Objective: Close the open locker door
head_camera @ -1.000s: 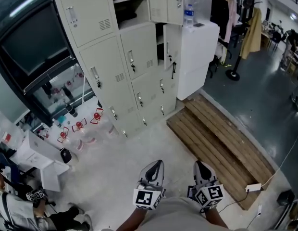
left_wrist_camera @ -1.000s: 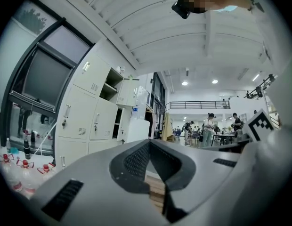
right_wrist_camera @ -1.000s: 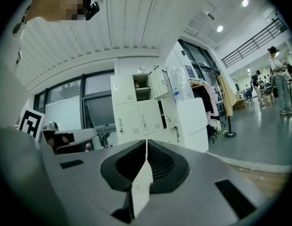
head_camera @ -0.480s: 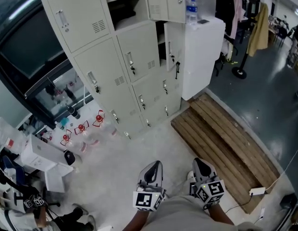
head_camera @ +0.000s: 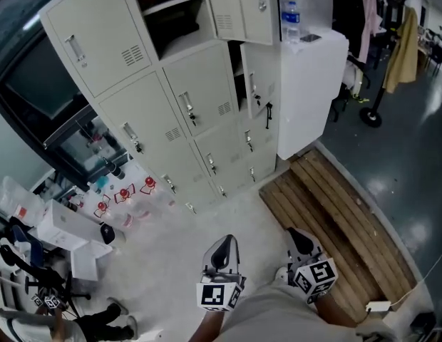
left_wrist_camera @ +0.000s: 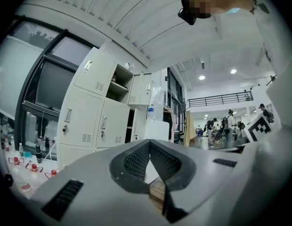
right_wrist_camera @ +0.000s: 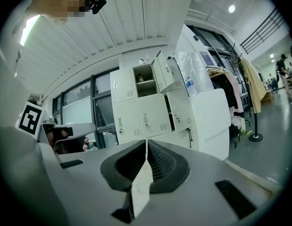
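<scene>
Cream metal lockers [head_camera: 171, 112] with louvred vents, upper locker door [head_camera: 242, 6] swung open; slatted wood pallet [head_camera: 328, 205] nearby. Left gripper [head_camera: 224, 242] and right gripper [head_camera: 299, 236] jaws pressed together, nothing between.

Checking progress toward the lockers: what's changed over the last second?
The person has stepped closer: the lockers loom larger in the head view. The left tongs and right tongs stay shut, empty and low. The upper door and middle door remain open.

A big open workshop hall: metal lockers [head_camera: 171, 112] are standing on bare concrete floor [head_camera: 171, 262], a wooden pallet [head_camera: 328, 212] is lying near them, coats [head_camera: 408, 41] are hanging on a rack [head_camera: 371, 115], people [left_wrist_camera: 216, 127] are gathering below a mezzanine railing [left_wrist_camera: 221, 99].
</scene>
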`<control>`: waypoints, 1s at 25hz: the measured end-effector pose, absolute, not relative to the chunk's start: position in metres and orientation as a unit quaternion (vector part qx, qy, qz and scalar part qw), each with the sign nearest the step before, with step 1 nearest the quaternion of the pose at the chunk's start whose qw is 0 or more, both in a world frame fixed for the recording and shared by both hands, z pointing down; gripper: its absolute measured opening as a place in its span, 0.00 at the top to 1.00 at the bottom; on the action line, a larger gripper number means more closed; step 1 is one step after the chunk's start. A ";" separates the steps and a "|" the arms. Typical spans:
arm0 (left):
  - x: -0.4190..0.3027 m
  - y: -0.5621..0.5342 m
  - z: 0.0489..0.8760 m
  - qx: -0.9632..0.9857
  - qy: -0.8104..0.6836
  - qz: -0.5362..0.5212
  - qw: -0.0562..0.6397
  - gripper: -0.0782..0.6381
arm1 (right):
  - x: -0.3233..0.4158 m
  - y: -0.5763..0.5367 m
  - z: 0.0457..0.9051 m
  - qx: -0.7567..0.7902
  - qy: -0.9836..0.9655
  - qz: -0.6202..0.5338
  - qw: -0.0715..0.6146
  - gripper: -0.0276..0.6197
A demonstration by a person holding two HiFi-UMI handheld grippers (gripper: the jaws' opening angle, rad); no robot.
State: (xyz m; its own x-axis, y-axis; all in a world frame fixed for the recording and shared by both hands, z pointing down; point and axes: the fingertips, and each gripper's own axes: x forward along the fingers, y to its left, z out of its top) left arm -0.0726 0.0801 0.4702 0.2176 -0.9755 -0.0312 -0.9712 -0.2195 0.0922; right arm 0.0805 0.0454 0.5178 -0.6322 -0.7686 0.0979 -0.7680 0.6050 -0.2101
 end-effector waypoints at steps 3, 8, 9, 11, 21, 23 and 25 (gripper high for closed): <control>-0.056 0.059 0.464 0.765 -0.642 -0.044 0.023 0.88 | 0.099 0.024 0.517 -0.413 0.903 -0.116 0.000 0.91; -0.035 0.037 0.467 0.745 -0.665 -0.050 0.029 0.88 | 0.127 -0.009 0.518 -0.398 0.910 -0.117 0.003 0.91; -0.032 0.034 0.467 0.742 -0.668 -0.048 0.030 0.88 | 0.130 -0.015 0.519 -0.397 0.910 -0.119 0.005 0.91; -0.030 0.026 0.467 0.739 -0.671 -0.043 0.027 0.88 | 0.133 -0.023 0.520 -0.392 0.912 -0.122 0.007 0.91; -0.057 -0.038 0.466 0.731 -0.681 -0.046 0.023 0.88 | 0.103 -0.080 0.520 -0.373 0.920 -0.117 0.016 0.91; -0.065 -0.058 0.468 0.734 -0.677 -0.048 0.028 0.88 | 0.094 -0.098 0.521 -0.375 0.920 -0.115 0.015 0.91; -0.073 -0.081 0.466 0.739 -0.671 -0.056 0.033 0.88 | 0.087 -0.118 0.517 -0.379 0.918 -0.112 0.016 0.91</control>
State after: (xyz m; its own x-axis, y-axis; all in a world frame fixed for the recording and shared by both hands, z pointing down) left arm -0.0728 -0.0811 0.4656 0.0937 -0.9949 -0.0381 -0.9876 -0.0977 0.1229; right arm 0.0869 -0.1180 0.5169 -0.7117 -0.7003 0.0562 -0.6931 0.6869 -0.2185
